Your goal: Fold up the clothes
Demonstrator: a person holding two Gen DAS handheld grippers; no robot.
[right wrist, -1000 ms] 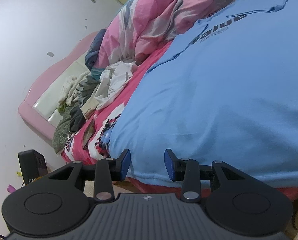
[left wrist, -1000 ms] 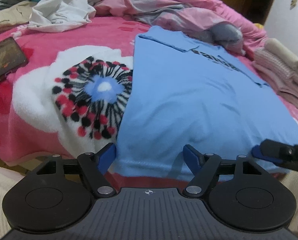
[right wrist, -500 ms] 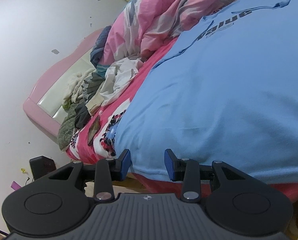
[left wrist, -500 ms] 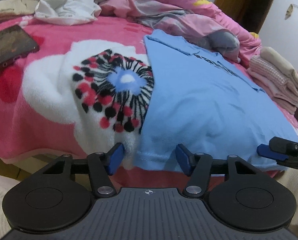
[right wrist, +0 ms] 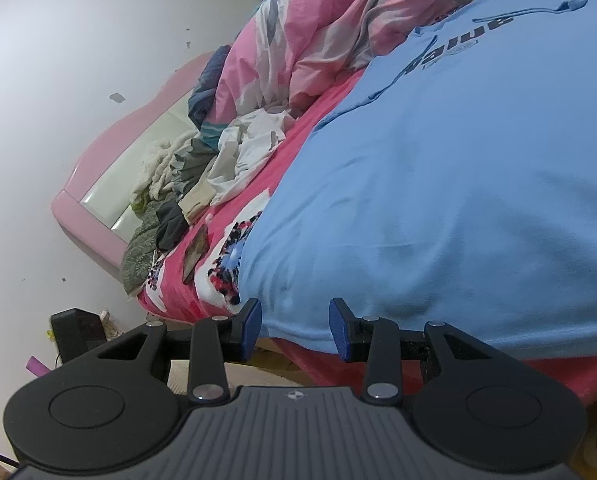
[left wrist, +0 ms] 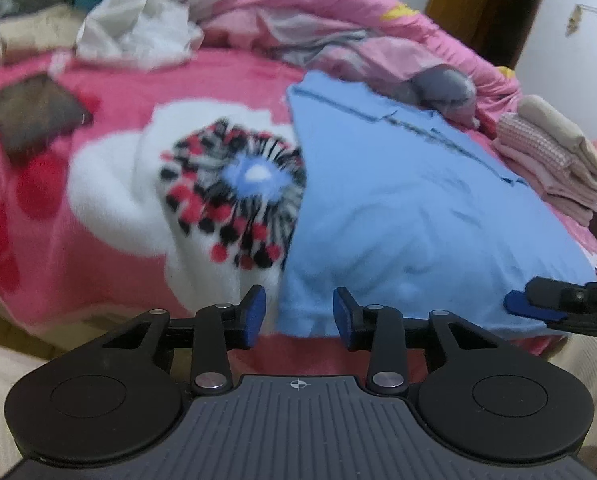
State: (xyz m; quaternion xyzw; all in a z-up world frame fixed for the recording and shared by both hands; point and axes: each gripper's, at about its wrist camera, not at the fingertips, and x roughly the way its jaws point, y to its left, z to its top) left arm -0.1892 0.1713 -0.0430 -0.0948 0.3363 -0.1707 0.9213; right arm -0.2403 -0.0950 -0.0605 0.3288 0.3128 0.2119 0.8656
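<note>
Light-blue cotton T-shirt (left wrist: 410,216) with dark chest lettering lies spread on the pink fleece blanket with a white flower print (left wrist: 118,200), its hem at the near edge of the bed; the sleeves look turned in along both sides, so a first lengthwise fold is judged done while the hem-to-collar folds remain. Left wrist view: the left gripper (left wrist: 299,317) sits at the shirt's near left hem corner, jaws partly spread and having just been closing, with the corner of cloth between the blue pads but not visibly pinched. At the right edge of this view the right gripper (left wrist: 538,307) meets the opposite hem corner. A stack of folded pink and cream clothes (left wrist: 554,168) rests beyond the shirt on the right, suggesting earlier items are finished, while a crumpled white garment (left wrist: 138,36) and other loose clothing at the far left await folding; a dark flat rectangular object (left wrist: 38,116) lies on the blanket, and a rumpled pink quilt (left wrist: 338,20) fills the back. Right wrist view: the right gripper (right wrist: 294,328) holds its jaws partly spread at the hem of the T-shirt (right wrist: 458,184), cloth lying between the pads; whether they press on it cannot be told. A pink headboard (right wrist: 110,168) and the unfolded heap (right wrist: 186,184) lie beyond.
</note>
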